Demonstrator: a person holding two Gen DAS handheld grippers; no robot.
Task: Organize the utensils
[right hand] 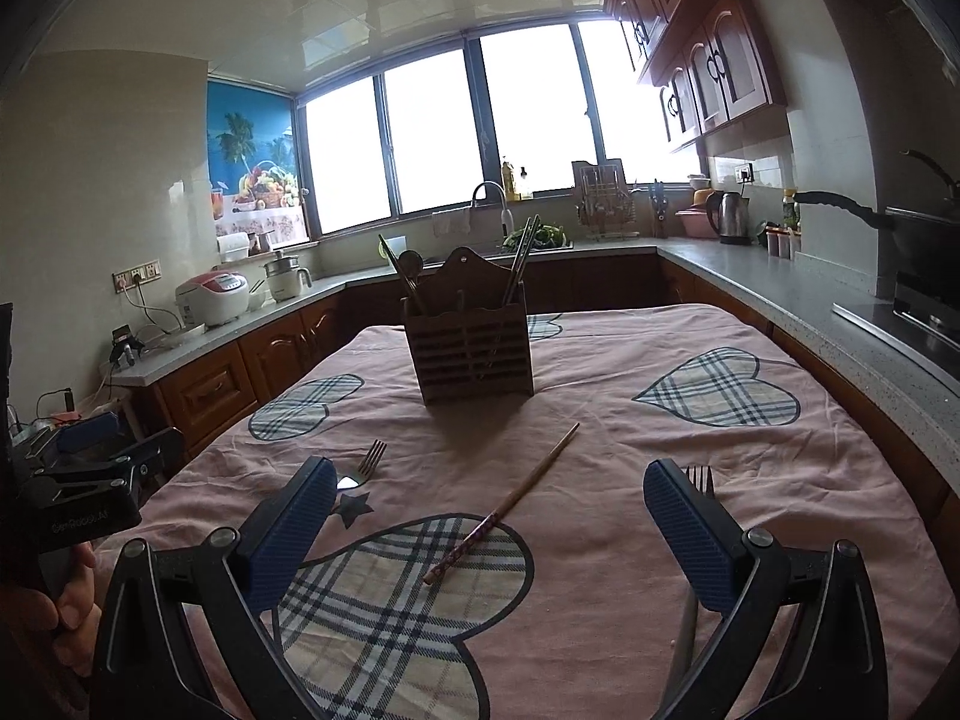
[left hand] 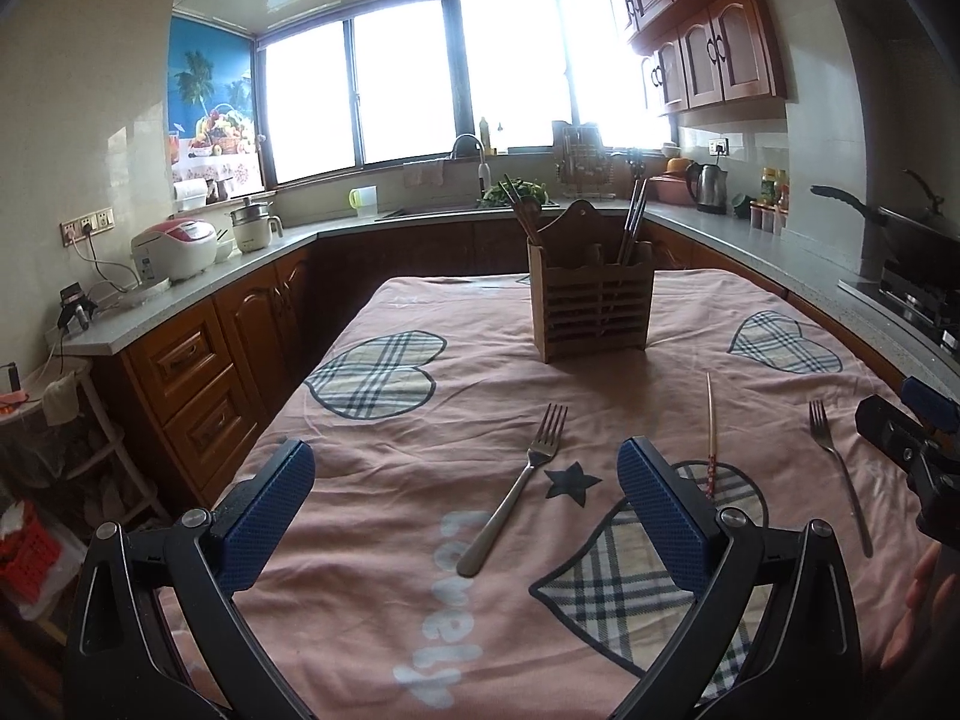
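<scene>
Hovering spread: left gripper (left hand: 465, 510) over a fork (left hand: 516, 483), right gripper (right hand: 489, 525) (chopstick (right hand: 501, 504), possibly single).

1. Tablecloth (left hand: 420, 456): matt pink cloth, wrinkled, with plaid heart patches.
2. Utensil holder (left hand: 591, 306): slatted wood, matt.
3. Both forks (left hand: 516, 480) (left hand: 837, 462): shiny metal.
4. Chopstick (right hand: 510, 498): wood, patterned end.
5. Left gripper (left hand: 465, 516) pads (left hand: 660, 516): blue textured rubber-like facing, black frame.

Both wrist views look forward, low over the pink cloth-covered counter (left hand: 384, 468) toward the bright windows. The left looks from further left, the right from further right; both share the slatted wooden utensil holder (left hand: 591, 315) and single chopstick (right hand: 504, 504).
</scene>
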